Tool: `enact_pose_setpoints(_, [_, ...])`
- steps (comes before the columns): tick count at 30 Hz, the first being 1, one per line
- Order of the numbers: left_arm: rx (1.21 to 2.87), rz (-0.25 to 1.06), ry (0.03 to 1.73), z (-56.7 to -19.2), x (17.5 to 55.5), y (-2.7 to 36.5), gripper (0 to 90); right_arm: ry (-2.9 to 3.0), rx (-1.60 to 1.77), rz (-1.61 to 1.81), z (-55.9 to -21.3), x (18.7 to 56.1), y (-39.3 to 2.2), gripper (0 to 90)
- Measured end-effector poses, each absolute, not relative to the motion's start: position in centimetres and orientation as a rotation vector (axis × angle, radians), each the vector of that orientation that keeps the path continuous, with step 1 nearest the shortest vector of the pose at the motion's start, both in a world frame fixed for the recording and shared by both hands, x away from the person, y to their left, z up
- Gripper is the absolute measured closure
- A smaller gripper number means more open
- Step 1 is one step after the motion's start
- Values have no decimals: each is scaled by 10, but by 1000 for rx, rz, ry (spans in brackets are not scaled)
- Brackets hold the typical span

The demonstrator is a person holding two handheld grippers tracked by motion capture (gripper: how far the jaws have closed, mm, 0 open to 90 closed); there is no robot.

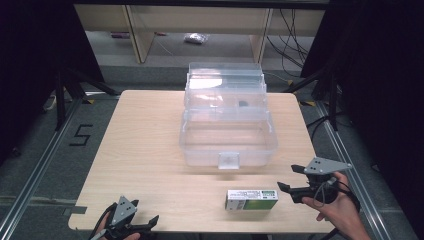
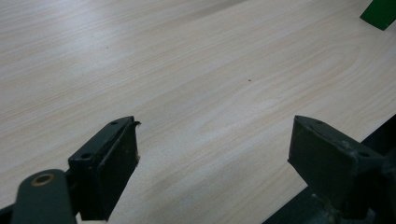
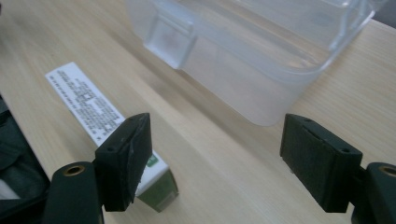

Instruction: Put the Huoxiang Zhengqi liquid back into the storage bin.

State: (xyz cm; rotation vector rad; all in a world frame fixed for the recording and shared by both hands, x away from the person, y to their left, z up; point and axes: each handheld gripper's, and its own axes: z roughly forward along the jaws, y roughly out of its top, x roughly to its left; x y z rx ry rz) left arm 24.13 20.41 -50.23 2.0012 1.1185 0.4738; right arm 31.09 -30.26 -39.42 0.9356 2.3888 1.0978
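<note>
I see my right tongs (image 1: pixel 290 179) held just above the tabletop (image 1: pixel 150 150), near its right edge, with the jaws spread wide and nothing between them. The little green and white box (image 1: pixel 251 199) lies flat on the tabletop just to the left of these tongs, not touching them. In the right gripper view, the box (image 3: pixel 93 109) sits behind the left jaw, with its white label facing up. The big clear plastic box (image 1: pixel 227 135) stands open in the middle of the tabletop, past the little box, and its clear latch (image 1: pixel 229 160) faces me. My left tongs (image 1: pixel 145 225) are low at the near left edge of the tabletop. Their jaws are spread wide too, and there is only bare wood between them.
</note>
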Motion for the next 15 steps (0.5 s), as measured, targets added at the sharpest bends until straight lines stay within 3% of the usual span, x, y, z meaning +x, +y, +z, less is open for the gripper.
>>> enact_pose_setpoints(15, [1998, 497, 1125, -501, 242, 206, 152, 2599, 730, 1024, -395, 310, -257, 270])
